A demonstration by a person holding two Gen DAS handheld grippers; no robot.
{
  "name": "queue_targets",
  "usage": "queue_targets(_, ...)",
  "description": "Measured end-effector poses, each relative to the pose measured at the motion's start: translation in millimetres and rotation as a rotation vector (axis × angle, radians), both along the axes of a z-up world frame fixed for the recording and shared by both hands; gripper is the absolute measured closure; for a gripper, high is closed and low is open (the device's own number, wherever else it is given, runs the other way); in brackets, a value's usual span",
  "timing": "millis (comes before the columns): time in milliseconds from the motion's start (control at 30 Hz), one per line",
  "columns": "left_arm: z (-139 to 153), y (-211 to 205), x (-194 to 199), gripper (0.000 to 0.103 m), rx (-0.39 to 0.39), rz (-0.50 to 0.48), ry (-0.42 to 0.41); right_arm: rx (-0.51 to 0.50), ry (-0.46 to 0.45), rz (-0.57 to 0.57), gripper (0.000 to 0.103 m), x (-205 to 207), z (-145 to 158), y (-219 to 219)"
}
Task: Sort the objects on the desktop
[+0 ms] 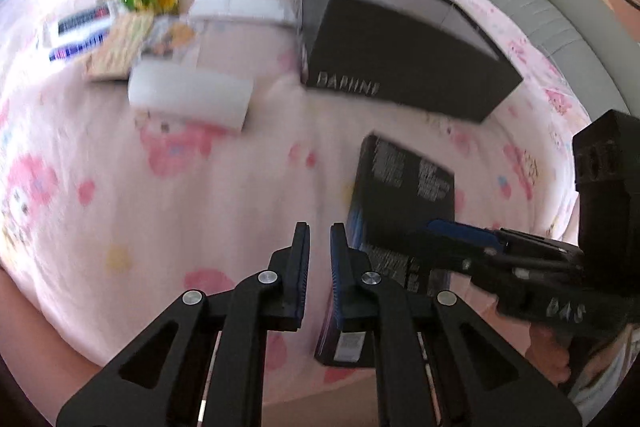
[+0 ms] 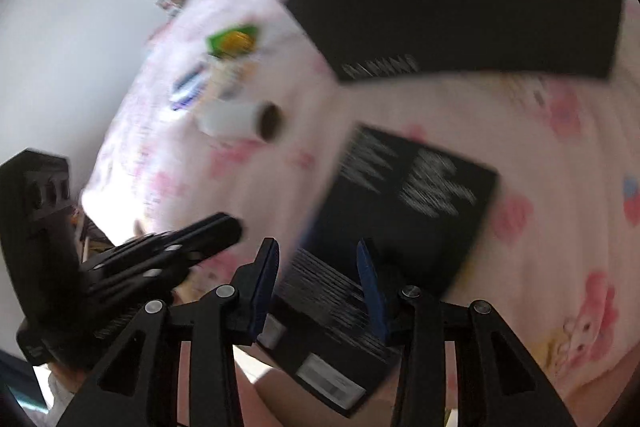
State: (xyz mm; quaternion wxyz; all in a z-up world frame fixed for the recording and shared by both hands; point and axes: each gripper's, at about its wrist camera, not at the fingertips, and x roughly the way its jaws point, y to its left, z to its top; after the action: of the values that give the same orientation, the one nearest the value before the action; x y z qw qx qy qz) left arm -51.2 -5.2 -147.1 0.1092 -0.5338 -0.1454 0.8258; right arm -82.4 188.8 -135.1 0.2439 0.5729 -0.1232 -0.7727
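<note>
The right gripper (image 2: 318, 271) is clamping its blue-padded fingers (image 2: 370, 277) on the near end of a flat black box (image 2: 404, 203), which is lying at six o'clock from the large open black box (image 1: 400, 43) on the pink-clothed surface (image 1: 160, 207). The left gripper (image 1: 320, 255) is closed on nothing, fingers (image 1: 302, 259) nearly touching, at nine o'clock of the flat box. Blurred packets (image 1: 120, 27) and white foam blocks (image 1: 188, 95) are lying at nine o'clock of the open box.

A pink cartoon-print cloth (image 1: 168, 211) spreads beneath and ahead of the fingers. Beyond it to their right curves a grey padded seat back (image 1: 532, 3). A pale wall (image 2: 68, 39) rises left of the fingers, daylit.
</note>
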Motion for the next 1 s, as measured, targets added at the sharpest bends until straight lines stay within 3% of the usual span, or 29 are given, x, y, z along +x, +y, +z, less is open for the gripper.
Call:
queue_targets(200,-3.0,5.1,-0.6,0.088,0.052,-0.033,0.001,0.073,-0.029,-0.099,0.061,4.2,-4.0,41.6)
queue_targets(467,3.6,33.0,6.5,0.086,0.096,-0.159,0.024,0.122,-0.105,-0.194,0.059,13.2,-24.7,63.9)
queue_targets(667,-13.4,40.8,9.3,0.086,0.093,-0.18,-0.026,0.154,-0.111,-0.196,0.059,19.5,-28.2,66.2)
queue_targets(1000,-19.6,32.7,9.2,0.086,0.098,-0.171,-0.031,0.216,-0.128,-0.187,0.059,28.0,-43.5,61.7)
